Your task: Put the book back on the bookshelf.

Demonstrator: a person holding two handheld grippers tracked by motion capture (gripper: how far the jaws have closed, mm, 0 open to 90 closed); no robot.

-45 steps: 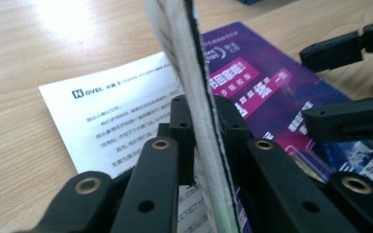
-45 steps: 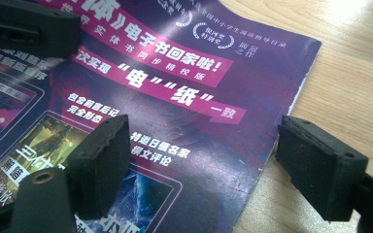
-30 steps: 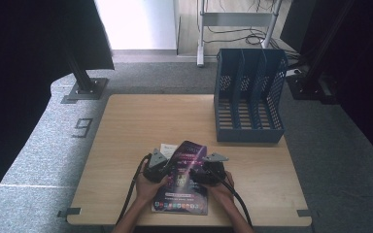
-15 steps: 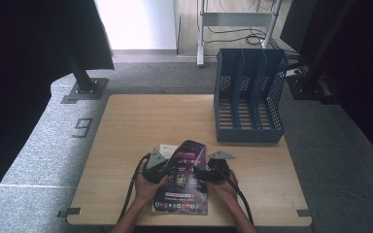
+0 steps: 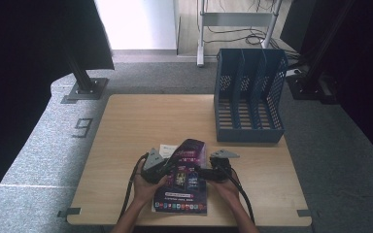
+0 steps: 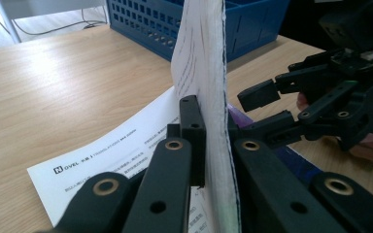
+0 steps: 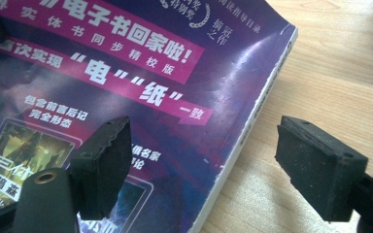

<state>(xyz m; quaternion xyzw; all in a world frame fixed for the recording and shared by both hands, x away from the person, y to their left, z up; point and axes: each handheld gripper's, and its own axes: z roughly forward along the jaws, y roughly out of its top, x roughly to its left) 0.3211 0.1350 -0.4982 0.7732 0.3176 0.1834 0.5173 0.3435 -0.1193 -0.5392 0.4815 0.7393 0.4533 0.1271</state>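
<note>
Since the earlier frames the book (image 5: 183, 182) has barely shifted; its far edge looks lifted a little higher off the worktop (image 5: 141, 121), and both hands sit about where they were.

Left hand-held gripper (image 6: 209, 145): jaws together, clamped on the book's raised page block. Right hand-held gripper (image 7: 204, 165): jaws apart, one pad over the cover and the other off the book's edge over bare wood, gripping nothing.

Book position: near edge of worktop, well short of the blue file rack (image 5: 249, 97). A white printed sheet (image 6: 111, 155) lies flat on the book's left side, away from the rack, partly under it.

Step in hand, as judged: getting a two-sided hold on the book to stand it up, probably for the rack. To do it well: slide the right jaws onto the free edge so both pads take the full thickness, close squarely, then lift with both grippers level so the block does not fan open. Keep the loose sheet out of the clamp.

Materials: glossy purple-magenta cover with print, soft and bending; page edges matte white, slightly ragged. Rack is rigid perforated plastic with upright dividers. Worktop is pale wood-grain laminate. Jaw pads are black; they look ribbed, though focus is soft.
</note>
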